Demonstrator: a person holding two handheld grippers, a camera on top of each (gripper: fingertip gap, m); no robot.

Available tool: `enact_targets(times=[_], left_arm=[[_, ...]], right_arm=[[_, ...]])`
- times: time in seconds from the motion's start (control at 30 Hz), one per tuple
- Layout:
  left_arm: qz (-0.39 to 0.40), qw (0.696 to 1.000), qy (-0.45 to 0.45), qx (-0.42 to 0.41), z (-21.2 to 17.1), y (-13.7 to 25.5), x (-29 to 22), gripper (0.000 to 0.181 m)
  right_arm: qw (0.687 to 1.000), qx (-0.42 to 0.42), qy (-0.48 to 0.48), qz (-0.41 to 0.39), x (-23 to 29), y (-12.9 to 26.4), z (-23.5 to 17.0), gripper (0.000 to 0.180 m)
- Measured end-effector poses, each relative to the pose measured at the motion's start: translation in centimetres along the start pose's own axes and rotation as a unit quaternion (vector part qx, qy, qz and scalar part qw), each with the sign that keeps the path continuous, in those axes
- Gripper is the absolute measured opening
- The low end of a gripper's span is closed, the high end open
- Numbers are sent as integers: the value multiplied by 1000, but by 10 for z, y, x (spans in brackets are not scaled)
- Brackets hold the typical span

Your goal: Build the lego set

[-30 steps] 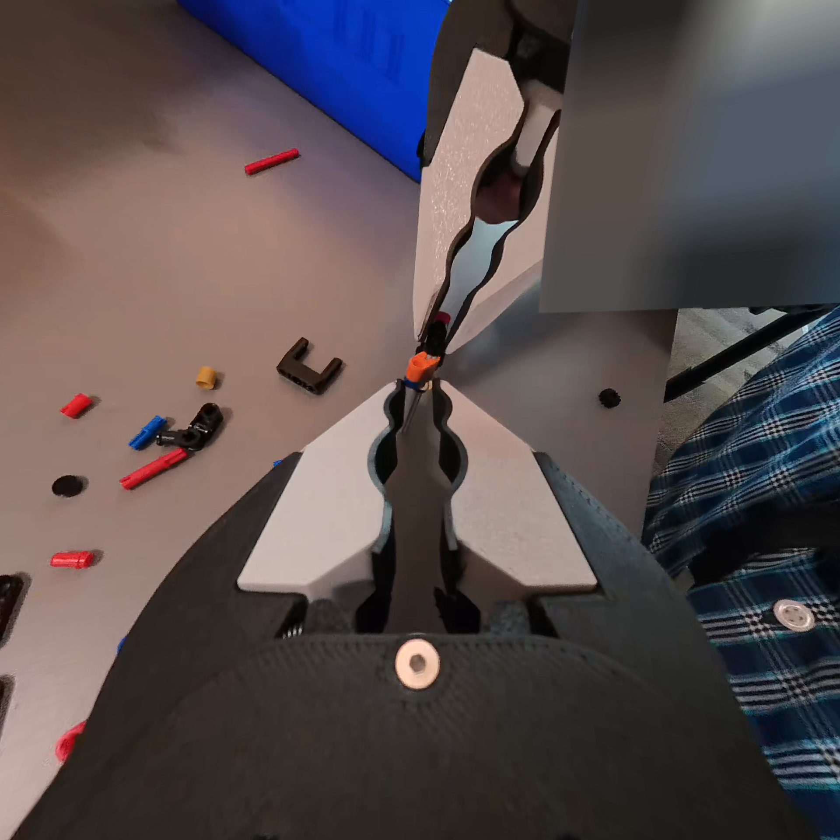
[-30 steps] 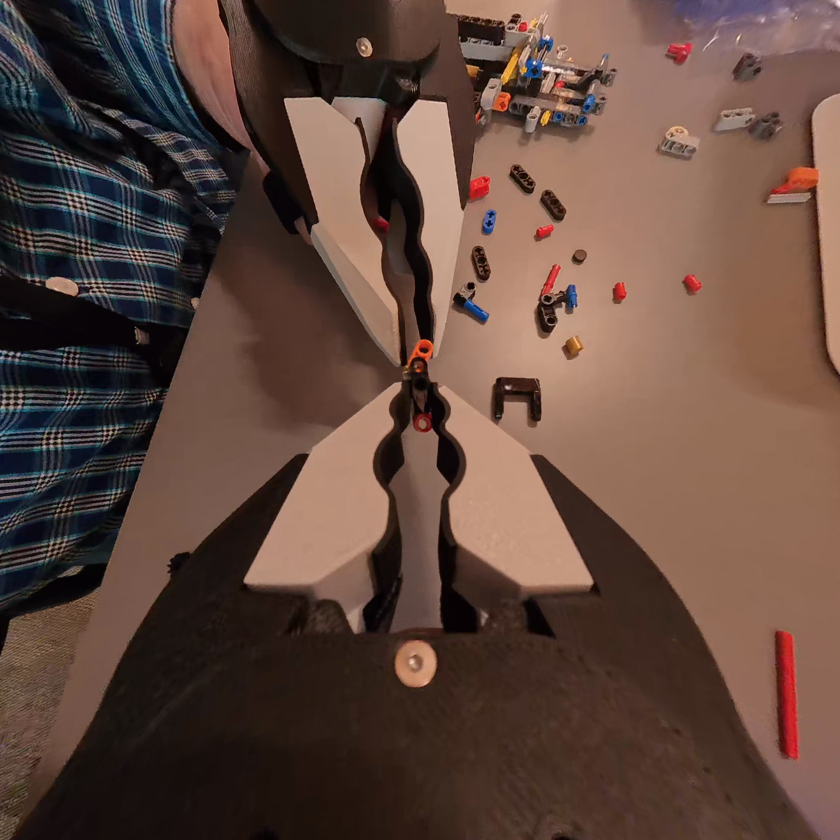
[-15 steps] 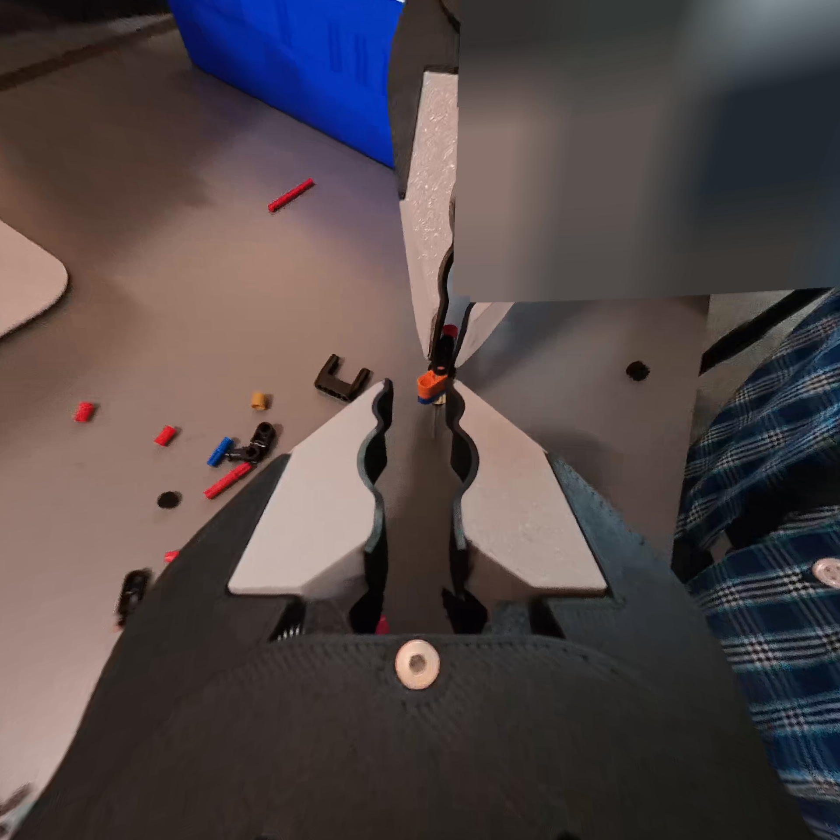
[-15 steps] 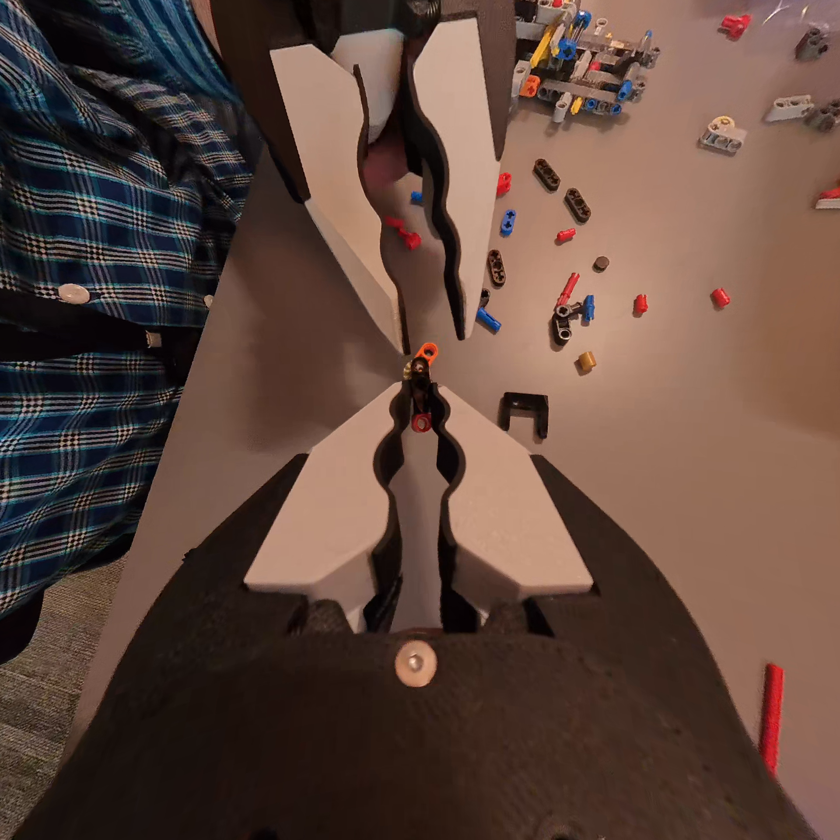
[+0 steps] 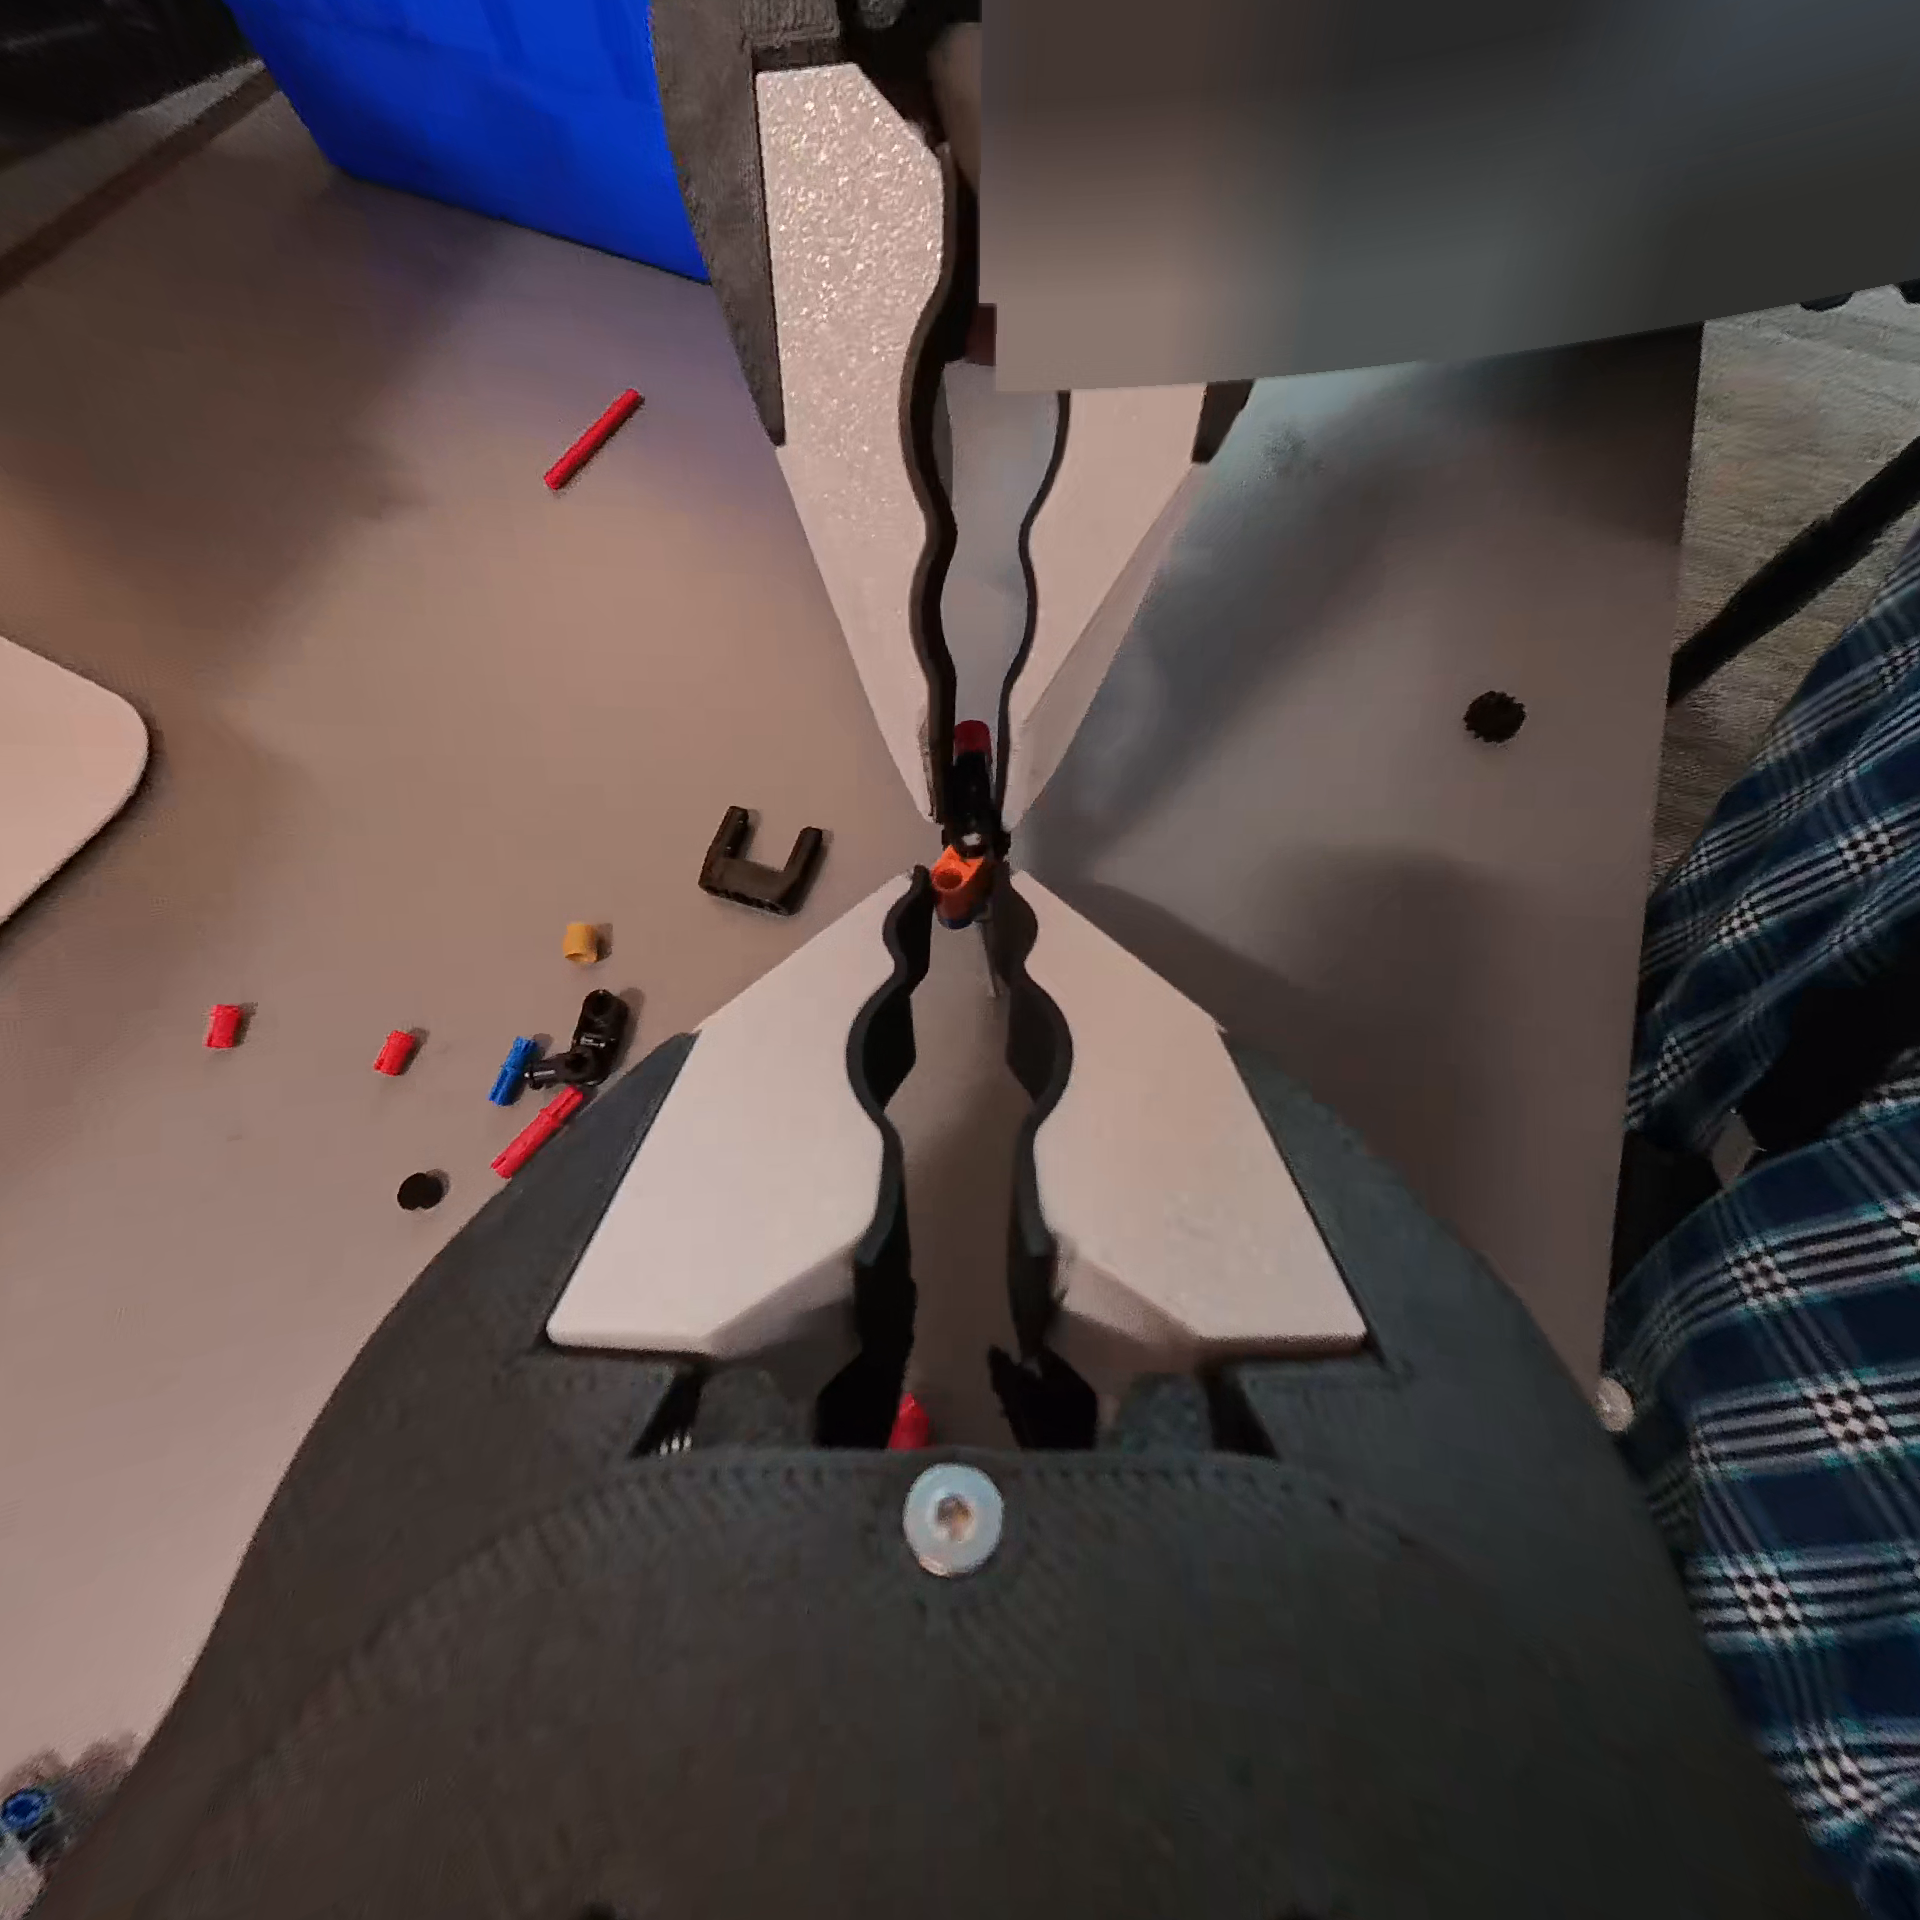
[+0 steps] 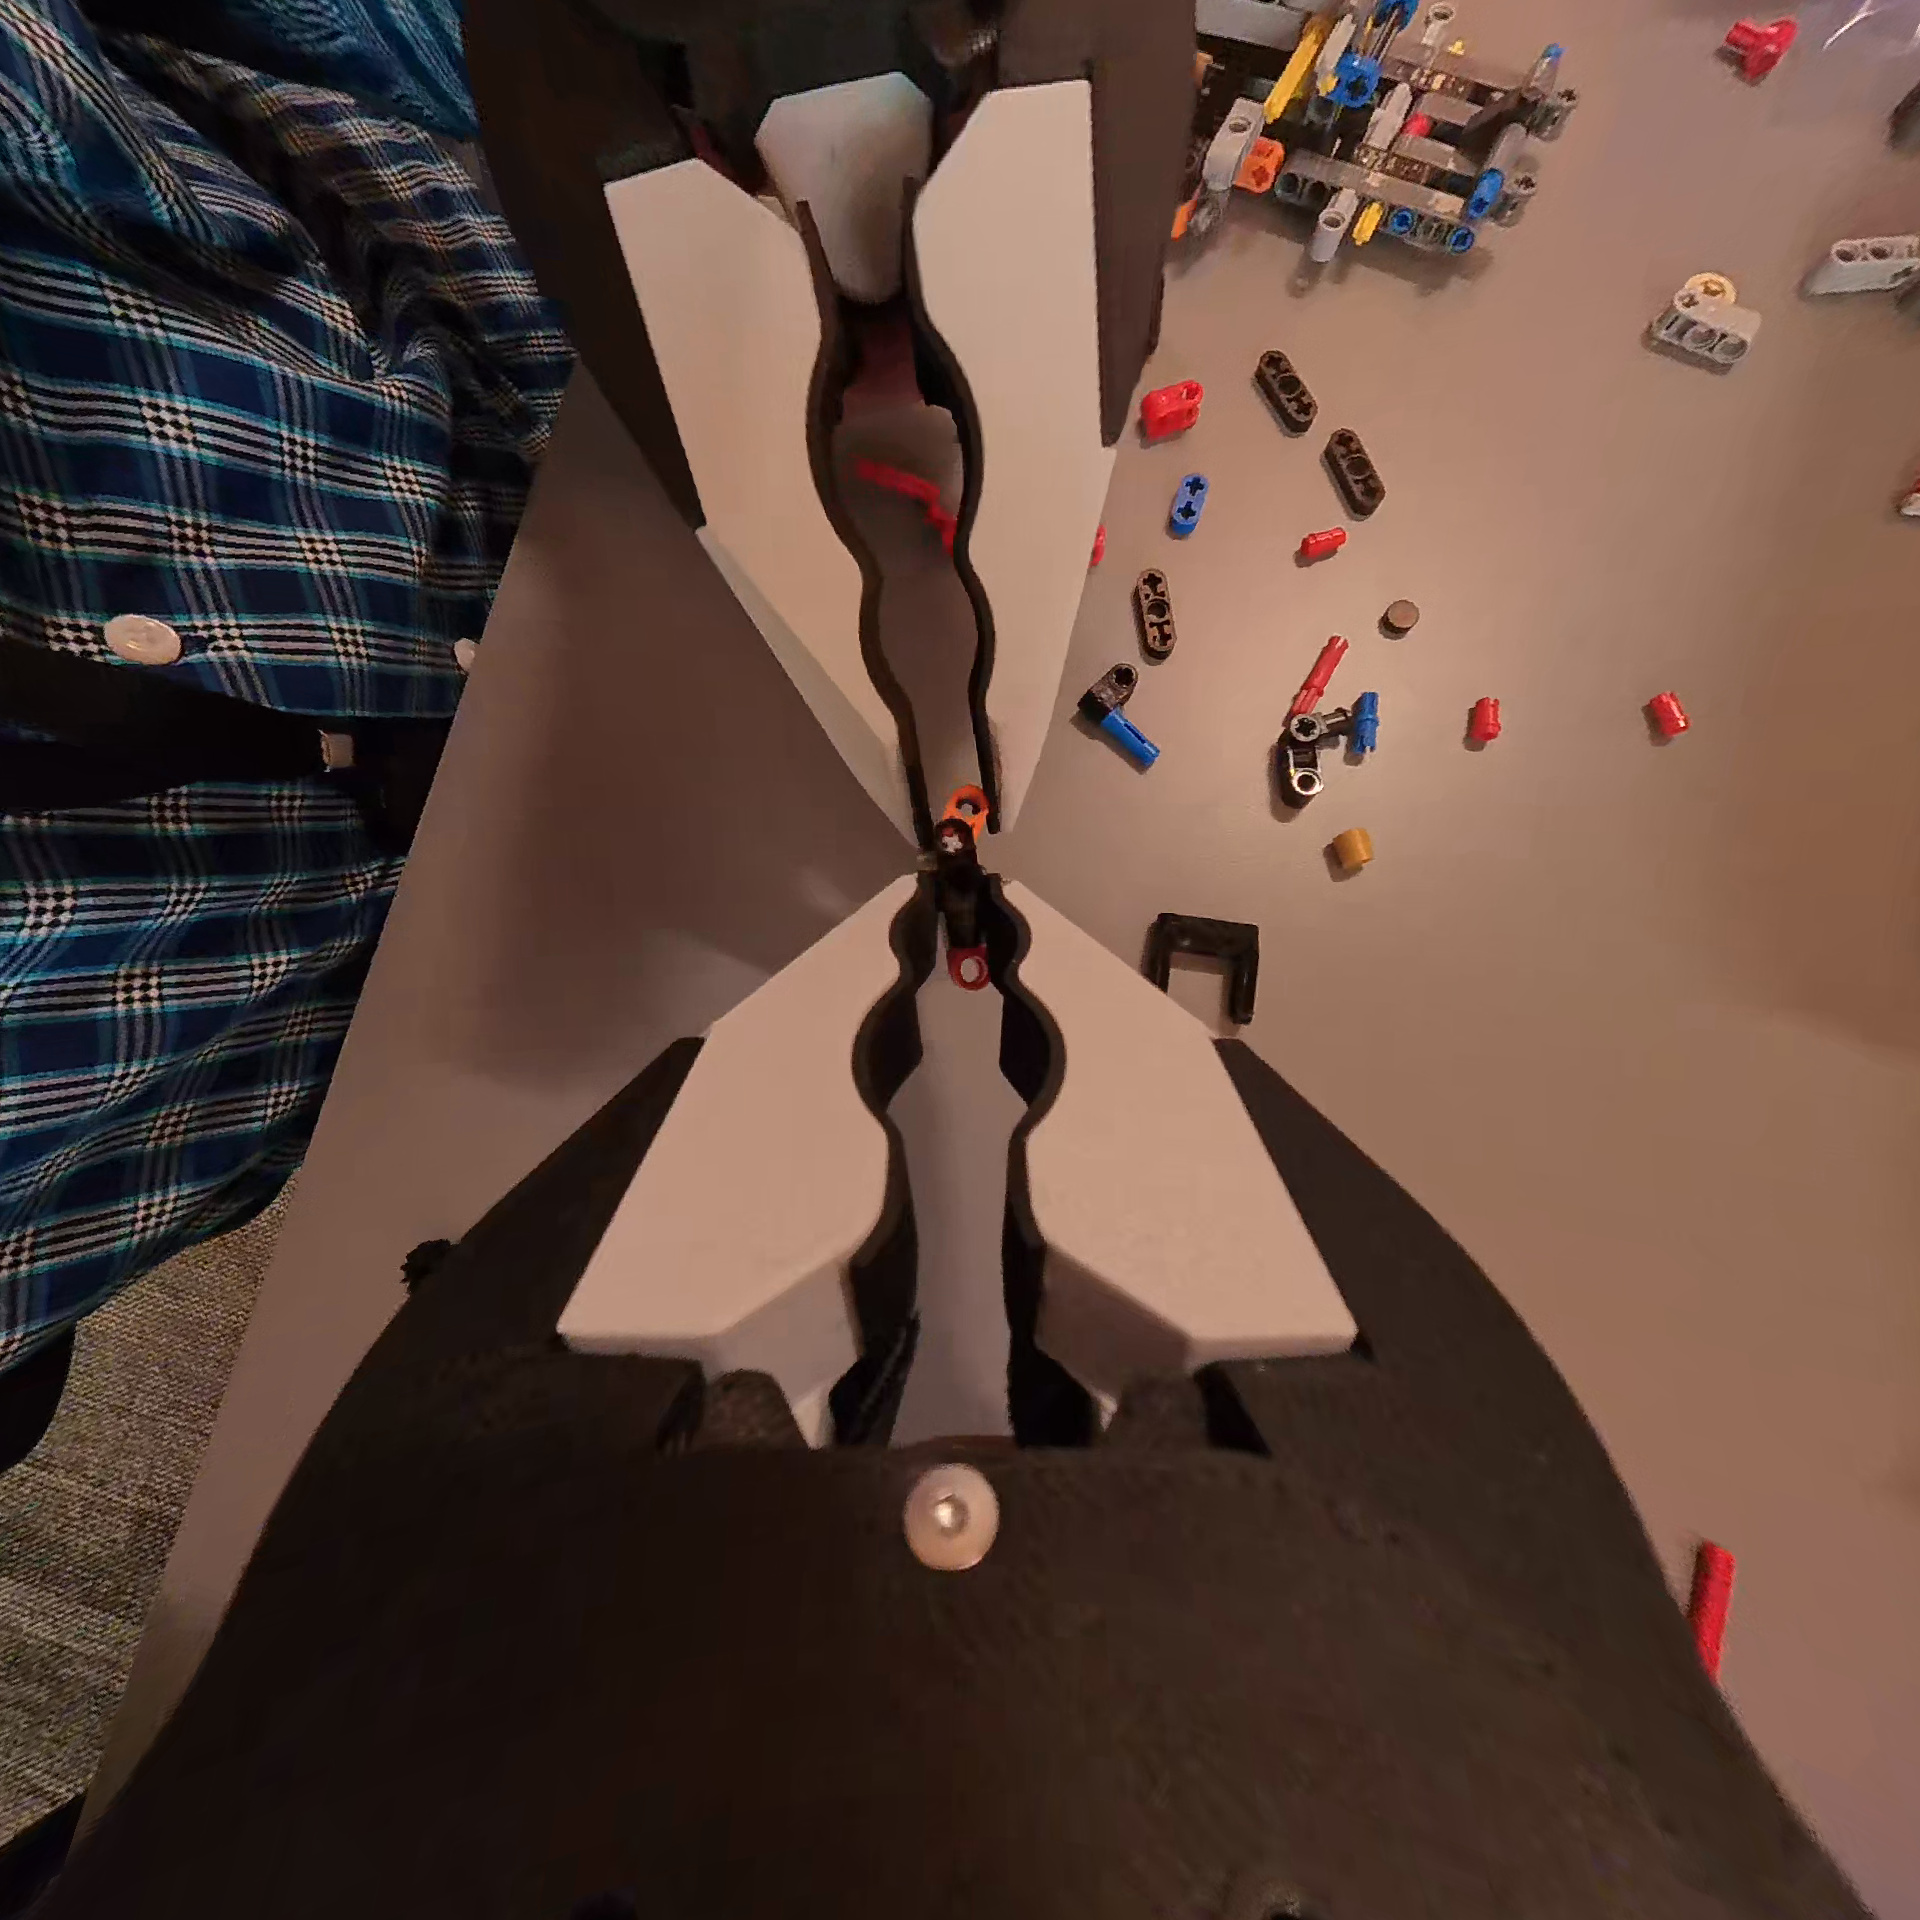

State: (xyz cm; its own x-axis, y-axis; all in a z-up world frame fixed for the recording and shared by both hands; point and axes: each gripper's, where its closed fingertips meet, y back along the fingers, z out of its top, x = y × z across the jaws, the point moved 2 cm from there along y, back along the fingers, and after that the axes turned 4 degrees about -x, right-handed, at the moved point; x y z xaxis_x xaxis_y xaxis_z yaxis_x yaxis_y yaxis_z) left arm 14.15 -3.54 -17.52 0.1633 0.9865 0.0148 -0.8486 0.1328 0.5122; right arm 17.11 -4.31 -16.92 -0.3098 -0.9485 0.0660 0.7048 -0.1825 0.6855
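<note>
Right gripper (image 6: pixel 956 914) clamped on black-red stack (image 6: pixel 964 940); left gripper (image 5: pixel 961 904) part open around orange connector (image 5: pixel 956 883) atop stack, above black U-bracket (image 6: pixel 1200 961). Close squarely on connector, push along axis, no twist.

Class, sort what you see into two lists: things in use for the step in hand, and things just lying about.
In use:
right gripper
left gripper
black piece
orange piece

Lying about:
black U-shaped piece
yellow bush
long red axle
part-built model
</note>
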Motion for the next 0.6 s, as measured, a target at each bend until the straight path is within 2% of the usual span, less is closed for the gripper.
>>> enact_targets(times=[0.2, 0.6], left_arm=[[27, 999, 19, -17, 0, 0, -2, 8], [61, 997, 33, -33, -6, 2, -6, 7]], right_arm=[[1000, -11, 6, -12, 1, -3, 2, 9], [1000, -1, 17, -15, 4, -13, 1, 5]])
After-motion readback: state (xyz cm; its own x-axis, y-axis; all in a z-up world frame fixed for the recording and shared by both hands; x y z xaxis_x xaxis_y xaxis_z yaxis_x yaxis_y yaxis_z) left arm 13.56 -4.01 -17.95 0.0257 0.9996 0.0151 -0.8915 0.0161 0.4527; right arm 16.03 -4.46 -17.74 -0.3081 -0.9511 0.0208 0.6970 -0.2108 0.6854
